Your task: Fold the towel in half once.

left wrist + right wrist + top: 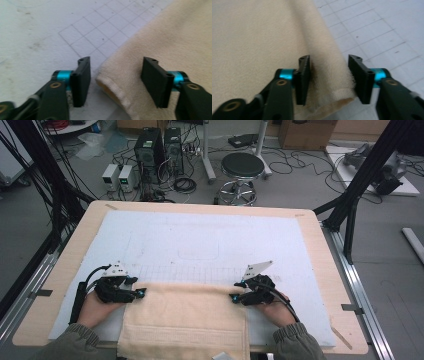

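Straddling the folded towel's far corners, left tongs and right tongs stand half-open, gripping nothing.

We hold our left gripper in our left hand, low at the left side. Its black tips point to the right. Its two jaws stand apart with a gap between them. We hold our right gripper in our right hand, low at the right side. Its tips point left, toward the other one. Its jaws stand apart too. Both our forearms come in from below in green sleeves.
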A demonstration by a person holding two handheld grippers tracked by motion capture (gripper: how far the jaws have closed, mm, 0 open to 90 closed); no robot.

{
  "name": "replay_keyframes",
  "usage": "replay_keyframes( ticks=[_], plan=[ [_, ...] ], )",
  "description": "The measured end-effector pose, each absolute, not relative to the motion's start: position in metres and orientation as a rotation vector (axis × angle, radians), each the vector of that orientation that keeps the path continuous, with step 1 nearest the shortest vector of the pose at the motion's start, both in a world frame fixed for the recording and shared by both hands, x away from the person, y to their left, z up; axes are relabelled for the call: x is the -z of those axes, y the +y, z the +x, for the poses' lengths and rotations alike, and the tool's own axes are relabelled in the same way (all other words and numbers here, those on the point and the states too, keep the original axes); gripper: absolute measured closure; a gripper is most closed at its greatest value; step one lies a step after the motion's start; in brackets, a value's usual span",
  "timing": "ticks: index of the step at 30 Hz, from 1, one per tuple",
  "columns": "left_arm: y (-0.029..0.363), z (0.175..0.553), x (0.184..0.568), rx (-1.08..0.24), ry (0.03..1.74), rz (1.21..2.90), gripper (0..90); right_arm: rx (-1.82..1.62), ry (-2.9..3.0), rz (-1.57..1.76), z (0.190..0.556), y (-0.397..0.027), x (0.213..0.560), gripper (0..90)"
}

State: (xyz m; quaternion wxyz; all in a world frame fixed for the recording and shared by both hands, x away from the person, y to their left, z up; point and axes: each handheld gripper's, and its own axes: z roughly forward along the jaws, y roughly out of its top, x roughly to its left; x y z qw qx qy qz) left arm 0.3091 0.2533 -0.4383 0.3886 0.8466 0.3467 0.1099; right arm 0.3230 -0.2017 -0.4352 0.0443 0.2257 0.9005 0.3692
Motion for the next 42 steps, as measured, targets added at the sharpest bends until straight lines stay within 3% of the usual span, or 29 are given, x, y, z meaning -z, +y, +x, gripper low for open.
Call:
replay_keyframes(
  ticks=[4,6,12,23,27,28,30,35,42],
  plan=[
    [0.252,0.308,0.437,-0.248,0.858,2.151,70.7,-1.146,2.78,0.652,0.322,-0.199,0.434,77.6],
    [0.251,0.309,0.435,-0.237,0.858,2.152,79.2,-1.151,2.777,0.648,0.323,-0.2,0.433,81.3],
    [0.245,0.336,0.416,-0.316,0.925,2.074,83.5,-1.097,2.719,0.678,0.345,-0.2,0.418,83.6],
    [0.218,0.427,0.323,-0.603,0.982,1.942,84.2,-1.082,2.499,0.784,0.437,-0.211,0.338,84.3],
    [0.213,0.448,0.301,-0.636,0.97,1.945,83.4,-1.069,2.453,0.807,0.462,-0.213,0.31,83.8],
    [0.212,0.451,0.303,-0.637,0.981,1.95,80.6,-1.065,2.443,0.804,0.466,-0.212,0.308,81.0],
    [0.212,0.453,0.312,-0.639,1.018,1.979,63.1,-1.078,2.418,0.846,0.472,-0.212,0.311,63.8],
    [0.228,0.439,0.341,-0.576,1.04,1.968,56.8,-1.059,2.486,0.91,0.467,-0.216,0.336,46.0],
    [0.236,0.405,0.366,-0.51,0.967,1.956,50.5,-1.155,2.441,0.899,0.426,-0.225,0.35,36.5]
  ],
)
